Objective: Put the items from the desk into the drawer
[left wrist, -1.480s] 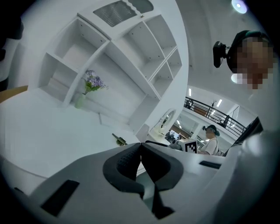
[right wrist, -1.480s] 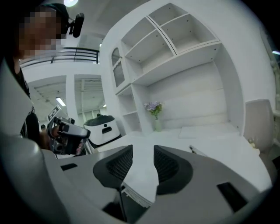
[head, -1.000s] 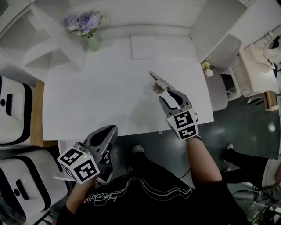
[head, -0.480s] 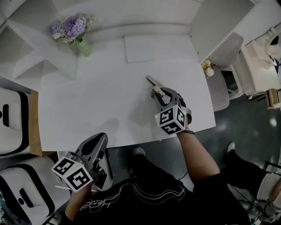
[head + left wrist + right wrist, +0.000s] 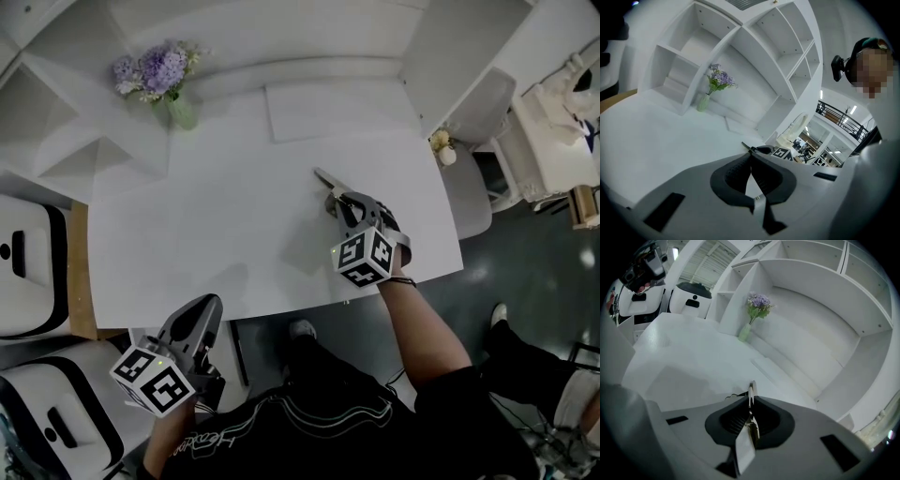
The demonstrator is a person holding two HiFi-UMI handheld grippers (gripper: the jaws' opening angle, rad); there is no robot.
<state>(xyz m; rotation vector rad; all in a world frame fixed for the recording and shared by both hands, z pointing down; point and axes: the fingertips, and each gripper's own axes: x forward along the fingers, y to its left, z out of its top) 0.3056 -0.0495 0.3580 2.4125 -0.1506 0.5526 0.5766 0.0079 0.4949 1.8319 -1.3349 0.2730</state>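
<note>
My right gripper point(image 5: 343, 199) hovers over the right part of the white desk point(image 5: 216, 216), shut on a thin flat item point(image 5: 325, 177) that sticks out past its tips towards the back left. In the right gripper view the item point(image 5: 751, 397) stands edge-on between the jaws, with a pale tag hanging below. My left gripper point(image 5: 201, 317) is off the desk's front edge at the lower left, shut with nothing in it point(image 5: 751, 158). No drawer is clearly in view.
A vase of purple flowers point(image 5: 167, 80) stands at the desk's back left. A flat white sheet point(image 5: 314, 108) lies at the back middle. White shelves point(image 5: 754, 61) rise behind. White machines point(image 5: 28, 272) stand left of the desk, and a grey chair point(image 5: 469, 192) right.
The left gripper has dropped lower and closer to the person, away from the desk's front edge. The right gripper keeps hold of the thin item and has barely shifted over the desk.
</note>
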